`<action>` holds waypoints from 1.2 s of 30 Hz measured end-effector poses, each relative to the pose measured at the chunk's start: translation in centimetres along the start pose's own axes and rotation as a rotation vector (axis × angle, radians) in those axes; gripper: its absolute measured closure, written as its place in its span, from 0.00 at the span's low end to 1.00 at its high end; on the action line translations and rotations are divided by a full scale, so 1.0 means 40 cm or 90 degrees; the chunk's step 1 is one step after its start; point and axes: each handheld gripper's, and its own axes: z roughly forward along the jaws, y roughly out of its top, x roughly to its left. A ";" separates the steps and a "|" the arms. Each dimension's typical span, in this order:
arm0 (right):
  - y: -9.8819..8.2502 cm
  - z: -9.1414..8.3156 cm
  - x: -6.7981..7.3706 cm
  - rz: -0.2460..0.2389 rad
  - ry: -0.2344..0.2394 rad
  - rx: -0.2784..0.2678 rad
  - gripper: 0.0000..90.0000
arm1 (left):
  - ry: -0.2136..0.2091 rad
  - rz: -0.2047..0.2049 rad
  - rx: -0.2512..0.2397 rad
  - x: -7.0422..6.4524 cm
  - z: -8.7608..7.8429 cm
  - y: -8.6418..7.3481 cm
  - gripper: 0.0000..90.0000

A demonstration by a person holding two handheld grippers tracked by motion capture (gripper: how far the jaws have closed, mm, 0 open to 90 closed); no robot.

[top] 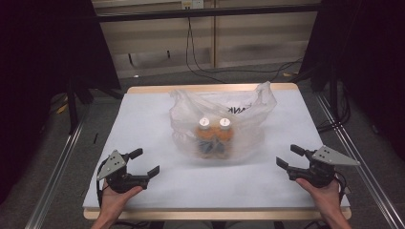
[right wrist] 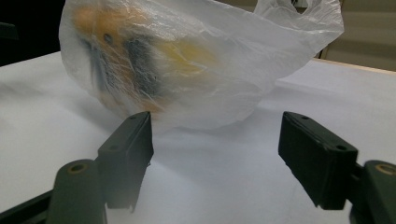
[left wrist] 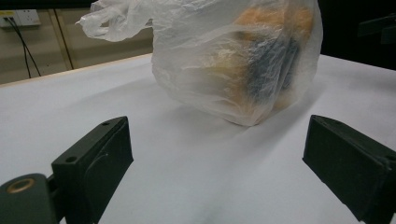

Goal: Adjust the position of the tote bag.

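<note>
While nothing is held yet, the scene is laid out like this, from left to right:

Left gripper [top: 145, 162]: It is held low over the near left part of the table [top: 143, 124]. Its jaws are spread wide and nothing is held between them.

Plastic bag [top: 219, 117]: It is set in the middle of the table, well apart from both grippers. It is thin and see-through, and its handles are left loose at the top.

Two bottles [top: 215, 136]: They are kept upright inside the bag, side by side and touching. White caps and orange insides can be seen.

Right gripper [top: 290, 156]: It is held low over the near right part of the table. Its jaws are also spread wide and nothing is gripped.

What could go wrong: The bottles could be knocked over if the bag is pulled from one side only. The thin plastic could be torn if it is pinched and tugged too hard. A handle could be missed, because the plastic is floppy and slippery.
</note>
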 end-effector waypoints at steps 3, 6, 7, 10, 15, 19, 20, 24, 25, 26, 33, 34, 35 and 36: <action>0.010 0.007 -0.001 -0.001 0.017 0.008 0.36 | 0.001 -0.002 0.011 -0.001 0.001 -0.002 0.09; 0.020 0.013 -0.003 0.007 0.034 0.020 0.42 | 0.003 -0.006 0.012 -0.002 0.003 -0.001 0.12; 0.020 0.013 -0.003 0.007 0.034 0.020 0.42 | 0.003 -0.014 0.013 -0.003 0.005 -0.001 0.12; 0.033 0.023 -0.006 0.009 0.041 0.029 0.43 | -0.006 -0.006 0.016 -0.003 0.007 -0.001 0.12; 0.053 0.032 -0.006 0.015 0.048 0.029 0.44 | -0.015 0.014 0.026 -0.011 0.007 -0.001 0.11; 0.065 0.042 -0.008 0.012 0.061 0.037 0.45 | -0.012 0.013 0.031 -0.014 0.011 -0.001 0.11; 0.070 0.046 -0.008 0.011 0.064 0.040 0.45 | -0.012 0.010 0.031 -0.014 0.013 -0.002 0.11; 0.089 0.062 -0.018 0.017 0.076 0.047 0.46 | -0.012 0.019 0.038 -0.011 0.016 -0.002 0.11; 0.099 0.073 -0.025 0.012 0.077 0.047 0.46 | -0.013 0.019 0.038 -0.011 0.017 -0.001 0.11; 0.105 0.077 -0.028 0.015 0.080 0.048 0.46 | -0.013 0.019 0.038 -0.011 0.017 -0.001 0.10; 0.143 0.109 -0.045 0.016 0.088 0.048 0.47 | -0.016 0.028 0.033 -0.014 0.004 0.004 0.12; 0.143 0.109 -0.045 0.016 0.088 0.048 0.47 | -0.016 0.028 0.033 -0.014 0.004 0.004 0.12; 0.154 0.118 -0.051 0.016 0.092 0.046 0.48 | -0.015 0.020 0.029 -0.015 0.004 0.003 0.13; 0.154 0.118 -0.051 0.016 0.092 0.046 0.48 | -0.019 0.013 0.028 -0.014 0.004 0.001 0.13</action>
